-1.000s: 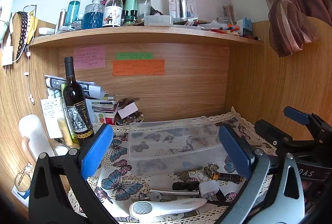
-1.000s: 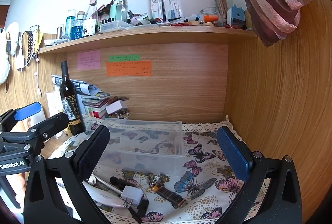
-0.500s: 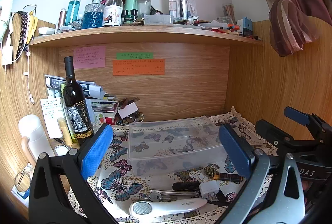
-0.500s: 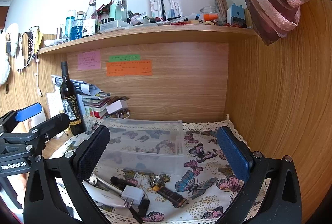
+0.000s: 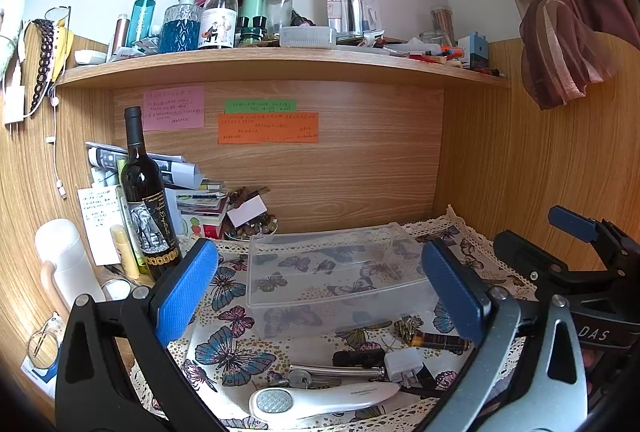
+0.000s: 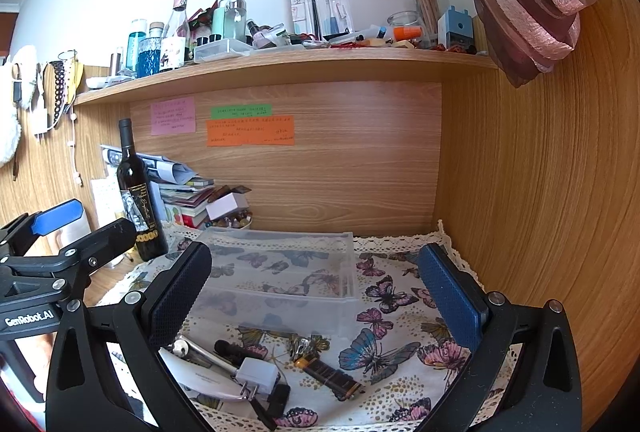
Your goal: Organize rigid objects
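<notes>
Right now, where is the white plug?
The white plug lies on the butterfly cloth near the front edge, left of the brown tube, in front of the clear box.

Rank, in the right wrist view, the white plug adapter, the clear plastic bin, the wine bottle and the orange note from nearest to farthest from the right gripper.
From the right gripper, nearest first:
1. white plug adapter, low between the fingers, toward the left one.
2. clear plastic bin, centre of the cloth, just beyond.
3. wine bottle, back left, upright.
4. orange note, on the back panel under the shelf.
</notes>
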Motion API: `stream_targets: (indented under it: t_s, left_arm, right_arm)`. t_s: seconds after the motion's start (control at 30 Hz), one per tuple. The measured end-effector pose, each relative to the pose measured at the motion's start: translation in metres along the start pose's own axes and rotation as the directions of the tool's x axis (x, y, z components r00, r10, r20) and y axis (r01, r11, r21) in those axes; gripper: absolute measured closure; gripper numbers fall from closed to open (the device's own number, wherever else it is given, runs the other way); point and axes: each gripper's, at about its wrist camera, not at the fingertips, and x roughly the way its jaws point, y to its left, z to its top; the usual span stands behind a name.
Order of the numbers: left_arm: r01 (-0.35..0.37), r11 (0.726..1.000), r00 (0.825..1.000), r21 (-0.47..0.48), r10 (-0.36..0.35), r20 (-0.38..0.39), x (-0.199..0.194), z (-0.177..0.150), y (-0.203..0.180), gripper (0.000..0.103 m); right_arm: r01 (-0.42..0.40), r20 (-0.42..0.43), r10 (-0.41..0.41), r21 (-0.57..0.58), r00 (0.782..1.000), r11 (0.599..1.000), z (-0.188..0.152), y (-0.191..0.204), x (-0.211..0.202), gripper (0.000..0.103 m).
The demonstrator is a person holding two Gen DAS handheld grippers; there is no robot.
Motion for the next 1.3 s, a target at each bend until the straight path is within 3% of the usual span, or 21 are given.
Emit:
stream_targets:
  t_s: [0.63, 0.77, 0.87, 1.07, 1.3]
  left_arm:
    - [0.014, 1.000, 1.000, -0.012, -0.014, -0.010, 0.005, -0.005, 0.002, 0.000]
    - [0.001, 1.000, 0.999, -0.010, -0.001, -0.037, 0.010, -0.008, 0.007, 0.014]
    - [0.000, 1.000, 0.996, -0.015, -0.001, -0.094, 0.019, -0.017, 0.016, 0.017]
    - [0.002, 1.000, 0.971, -0.012, -0.005, -0.241, 0.039, -0.049, 0.028, 0.020]
    - [0.031, 1.000, 0.916, 0.003, -0.027, -0.399, 0.055, -0.094, 0.032, 0.020]
  right_arm:
    - [-0.001, 0.011, 0.001, -0.002, 1.000, 1.000, 0.000, 0.001, 0.002, 0.000]
    - [0.004, -0.003, -0.004, -0.011, 1.000, 1.000, -0.003, -0.004, 0.005, 0.001]
    - [0.014, -0.037, -0.015, -0.021, 0.999, 1.000, -0.008, -0.011, 0.010, 0.006]
    - [0.012, -0.159, -0.016, -0.023, 0.987, 1.000, -0.024, -0.025, 0.028, 0.021]
    - [0.002, -0.310, -0.015, -0.042, 0.951, 0.999, -0.054, -0.032, 0.049, 0.031]
